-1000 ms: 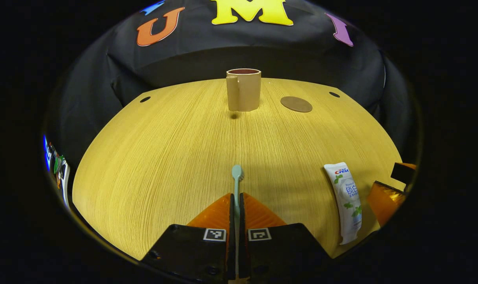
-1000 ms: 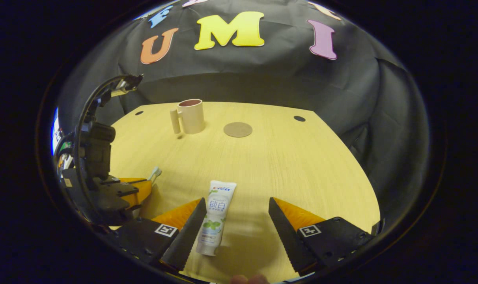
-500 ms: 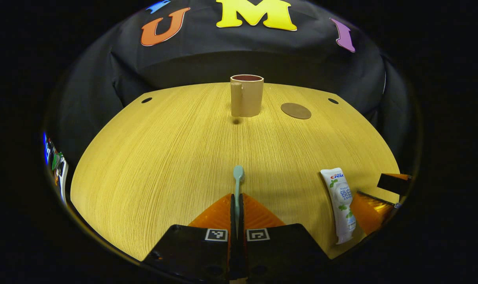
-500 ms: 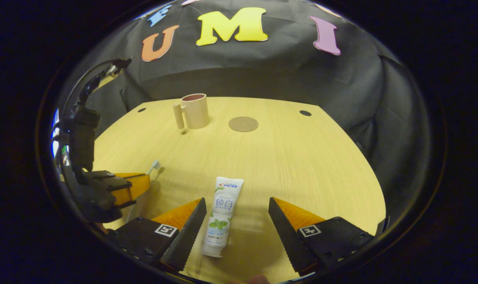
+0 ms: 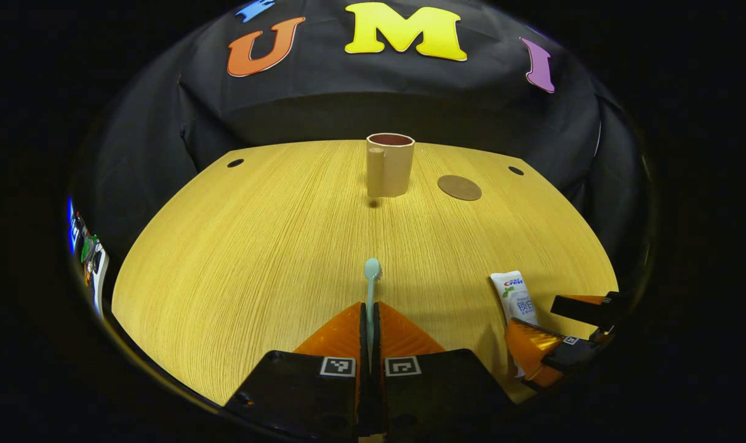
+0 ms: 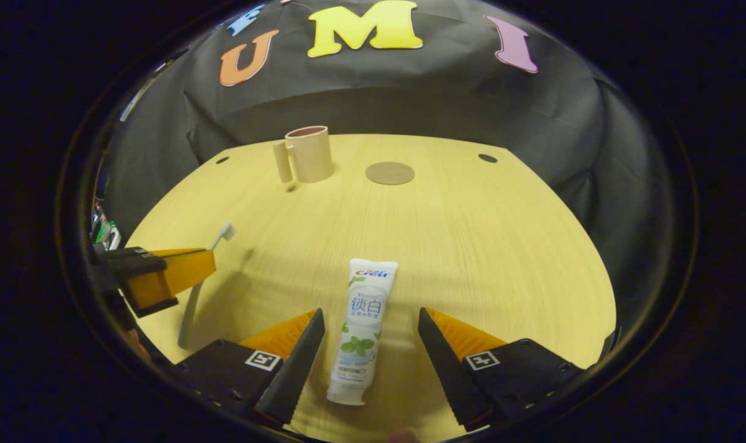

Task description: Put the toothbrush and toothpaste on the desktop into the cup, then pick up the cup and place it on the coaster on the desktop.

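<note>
- Left gripper [image 5: 370, 320]: fingers pressed together on the toothbrush [image 5: 371, 277] handle; head sticks out ahead of the tips, above the counter [image 5: 256, 246].
- Right gripper [image 6: 368, 335]: fingers spread, toothpaste [image 6: 364, 329] lying flat between them, nearer its left finger.
- Cup [image 5: 388, 164] upright far ahead of both grippers; coaster [image 5: 459, 187] just to its right, apart.

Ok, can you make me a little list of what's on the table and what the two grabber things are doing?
toothbrush: pinched between the left gripper's fingers, head sticking out forward
toothpaste: lying flat on the desk, between the open fingers of the right gripper, not squeezed yet
cup: upright at the far side of the table, nothing in it yet
coaster: flat beside the cup, bare
</note>
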The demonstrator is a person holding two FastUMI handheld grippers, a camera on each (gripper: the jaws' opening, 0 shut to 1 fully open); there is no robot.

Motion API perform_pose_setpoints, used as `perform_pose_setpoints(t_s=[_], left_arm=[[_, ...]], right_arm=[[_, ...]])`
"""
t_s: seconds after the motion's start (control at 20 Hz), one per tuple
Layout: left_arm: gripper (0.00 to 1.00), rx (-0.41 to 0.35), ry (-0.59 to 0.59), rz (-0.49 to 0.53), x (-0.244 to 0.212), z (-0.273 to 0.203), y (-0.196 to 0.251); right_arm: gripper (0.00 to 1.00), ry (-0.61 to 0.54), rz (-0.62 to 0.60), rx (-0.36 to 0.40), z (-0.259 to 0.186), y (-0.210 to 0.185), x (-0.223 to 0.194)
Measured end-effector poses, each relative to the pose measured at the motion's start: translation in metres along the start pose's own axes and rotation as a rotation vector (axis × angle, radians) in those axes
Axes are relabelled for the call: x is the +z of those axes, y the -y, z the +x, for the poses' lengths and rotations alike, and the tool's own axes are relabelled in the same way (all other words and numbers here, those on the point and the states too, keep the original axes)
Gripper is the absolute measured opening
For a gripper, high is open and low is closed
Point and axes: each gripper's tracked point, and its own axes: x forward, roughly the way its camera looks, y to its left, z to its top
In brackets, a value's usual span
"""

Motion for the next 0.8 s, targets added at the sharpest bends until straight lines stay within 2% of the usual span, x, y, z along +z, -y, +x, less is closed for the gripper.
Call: perform_pose_setpoints(t_s=[0.05,0.1,0.25,0.3,0.5,0.65,0.8], left_arm=[[0.03,-0.003,0.002,-0.002,0.001,-0.002,0.000],[0.03,-0.006,0.002,-0.003,0.001,-0.005,0.000],[0.03,-0.017,0.011,-0.004,0.005,-0.013,0.000],[0.03,-0.021,0.014,-0.004,0.006,-0.016,0.001],[0.03,-0.032,0.024,-0.010,0.011,-0.020,0.003],[0.03,-0.040,0.038,-0.011,0.015,-0.022,0.004],[0.03,-0.048,0.062,-0.021,0.026,-0.029,0.003]], right_arm=[[0.90,-0.008,0.006,0.001,0.003,-0.001,0.000],[0.80,-0.014,0.011,-0.001,0.006,-0.003,0.000],[0.71,-0.045,0.029,-0.006,0.016,-0.005,-0.003],[0.60,-0.061,0.031,-0.006,0.018,-0.006,-0.006],[0.41,-0.065,0.021,0.000,0.020,-0.009,0.000],[0.20,-0.068,-0.003,0.003,0.018,-0.009,0.002],[0.19,-0.062,0.001,0.018,0.008,-0.009,0.007]])
